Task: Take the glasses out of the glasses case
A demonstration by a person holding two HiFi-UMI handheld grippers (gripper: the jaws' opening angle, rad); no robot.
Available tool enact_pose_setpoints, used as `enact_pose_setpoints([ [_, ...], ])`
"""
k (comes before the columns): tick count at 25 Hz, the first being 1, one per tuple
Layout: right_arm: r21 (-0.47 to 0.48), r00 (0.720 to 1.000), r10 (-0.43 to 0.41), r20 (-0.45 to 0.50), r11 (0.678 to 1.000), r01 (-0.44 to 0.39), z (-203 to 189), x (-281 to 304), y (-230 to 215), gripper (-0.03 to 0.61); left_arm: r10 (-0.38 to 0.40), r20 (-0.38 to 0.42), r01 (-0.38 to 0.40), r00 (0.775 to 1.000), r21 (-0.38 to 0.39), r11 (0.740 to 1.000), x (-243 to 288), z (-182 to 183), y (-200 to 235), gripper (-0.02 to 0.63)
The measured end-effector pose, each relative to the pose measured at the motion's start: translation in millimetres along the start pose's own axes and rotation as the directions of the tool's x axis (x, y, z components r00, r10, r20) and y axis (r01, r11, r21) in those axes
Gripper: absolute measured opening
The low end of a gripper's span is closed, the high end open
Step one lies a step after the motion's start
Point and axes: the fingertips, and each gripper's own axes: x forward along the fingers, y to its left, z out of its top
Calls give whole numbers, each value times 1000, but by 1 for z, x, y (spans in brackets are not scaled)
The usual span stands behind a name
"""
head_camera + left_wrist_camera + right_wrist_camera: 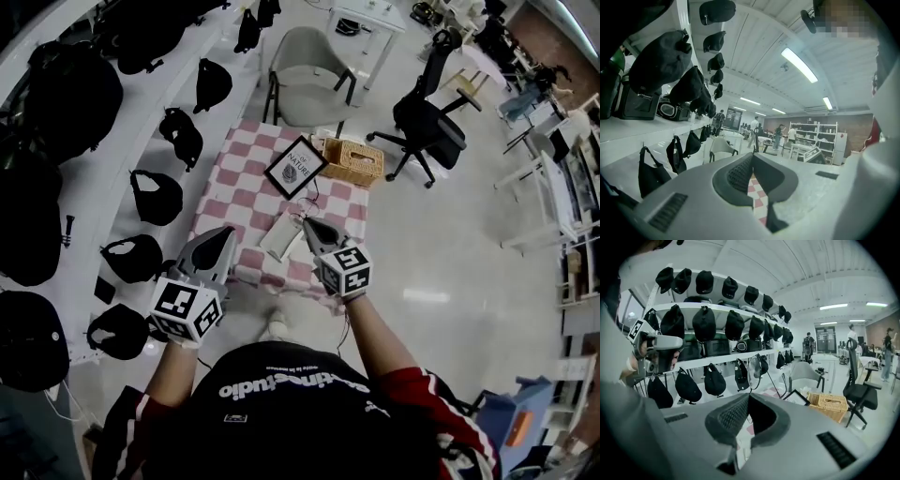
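At centre of the head view: small table point(225, 202), covered with a pink-and-white checked cloth.

Items on the cloth:
- framed sign point(295, 167), far side, propped at a tilt;
- wicker basket point(353, 161), just right of the sign, at the far right corner;
- glasses case point(278, 239), white, lying near the front edge, between the two grippers; whether its lid is up cannot be told.

Tools:
- right gripper point(307, 223), jaws pressed together on the glasses point(754, 366); in the right gripper view the frame rises from the jaw tips, one lens upright, one arm trailing to the right. The glasses are in the air above the cloth, clear of the case.
- left gripper point(225, 232), jaws pressed together with nothing between them, held over the front left corner of the table.

Room:
- white shelves point(112, 178) along the left of the frame, hung and stacked with black caps point(155, 197);
- pale armchair point(309, 70) behind the table, upper centre;
- black office chair point(427, 122) on castors, upper right;
- white side table point(370, 23) at the top edge;
- pale glossy floor point(441, 253), with more furniture along the right edge.

Person: black top point(300, 403) with red sleeves, lower centre.
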Motion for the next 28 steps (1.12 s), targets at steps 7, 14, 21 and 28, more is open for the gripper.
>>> enact_pose_setpoints([
  [7, -55, 992, -7, 124, 998, 14, 52, -46, 27, 2, -35, 33, 35, 999, 11, 999, -13, 11, -12, 6],
  [14, -115, 981, -26, 194, 992, 49, 79, -84, 59, 2, -25, 65, 23, 998, 24, 999, -42, 20, -5, 6],
  [21, -133, 966, -63, 251, 986, 99, 92, -127, 84, 2, 12, 124, -19, 992, 53, 998, -77, 42, 8, 6],
  [28, -145, 952, -103, 289, 978, 150, 98, -170, 111, 2, -13, 152, 4, 988, 61, 998, -107, 53, -5, 6],
])
